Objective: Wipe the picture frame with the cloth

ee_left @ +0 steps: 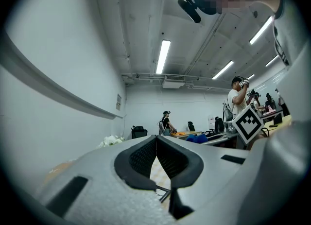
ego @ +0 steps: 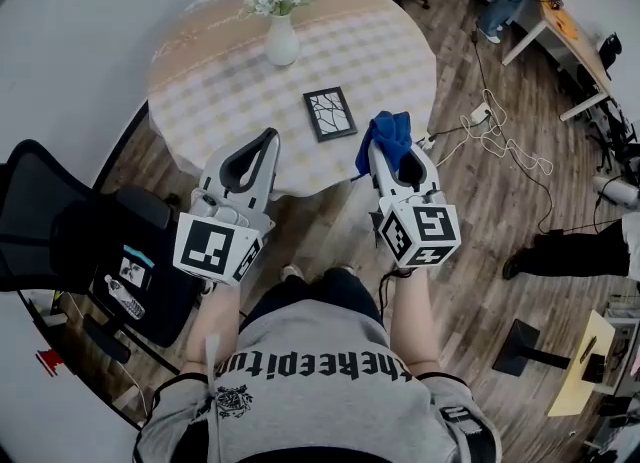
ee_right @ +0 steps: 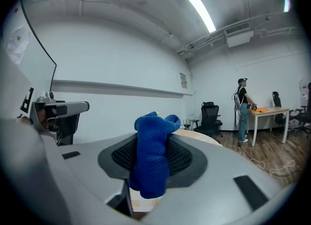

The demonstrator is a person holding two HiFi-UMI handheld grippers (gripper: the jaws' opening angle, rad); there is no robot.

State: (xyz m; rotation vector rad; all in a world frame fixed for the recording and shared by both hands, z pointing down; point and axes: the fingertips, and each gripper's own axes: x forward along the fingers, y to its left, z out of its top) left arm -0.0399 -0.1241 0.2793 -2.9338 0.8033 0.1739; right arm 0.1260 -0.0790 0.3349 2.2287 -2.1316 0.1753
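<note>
A small black picture frame [ego: 329, 113] lies flat on the round table [ego: 220, 91], near its front edge. My right gripper [ego: 387, 147] hovers just right of the frame, over the table's rim, shut on a bunched blue cloth [ego: 386, 135]. In the right gripper view the cloth [ee_right: 153, 157] stands up between the jaws of that gripper [ee_right: 152, 144] and hangs down in front of them. My left gripper [ego: 267, 138] is at the table's front edge, left of the frame. Its jaws meet at the tips with nothing between them [ee_left: 156, 140].
A white vase of white flowers [ego: 281, 23] stands farther back on the table. A black office chair [ego: 70, 226] is at my left. Cables [ego: 503, 141] trail over the wood floor to the right, near a desk [ego: 570, 33] and a standing person [ego: 570, 251].
</note>
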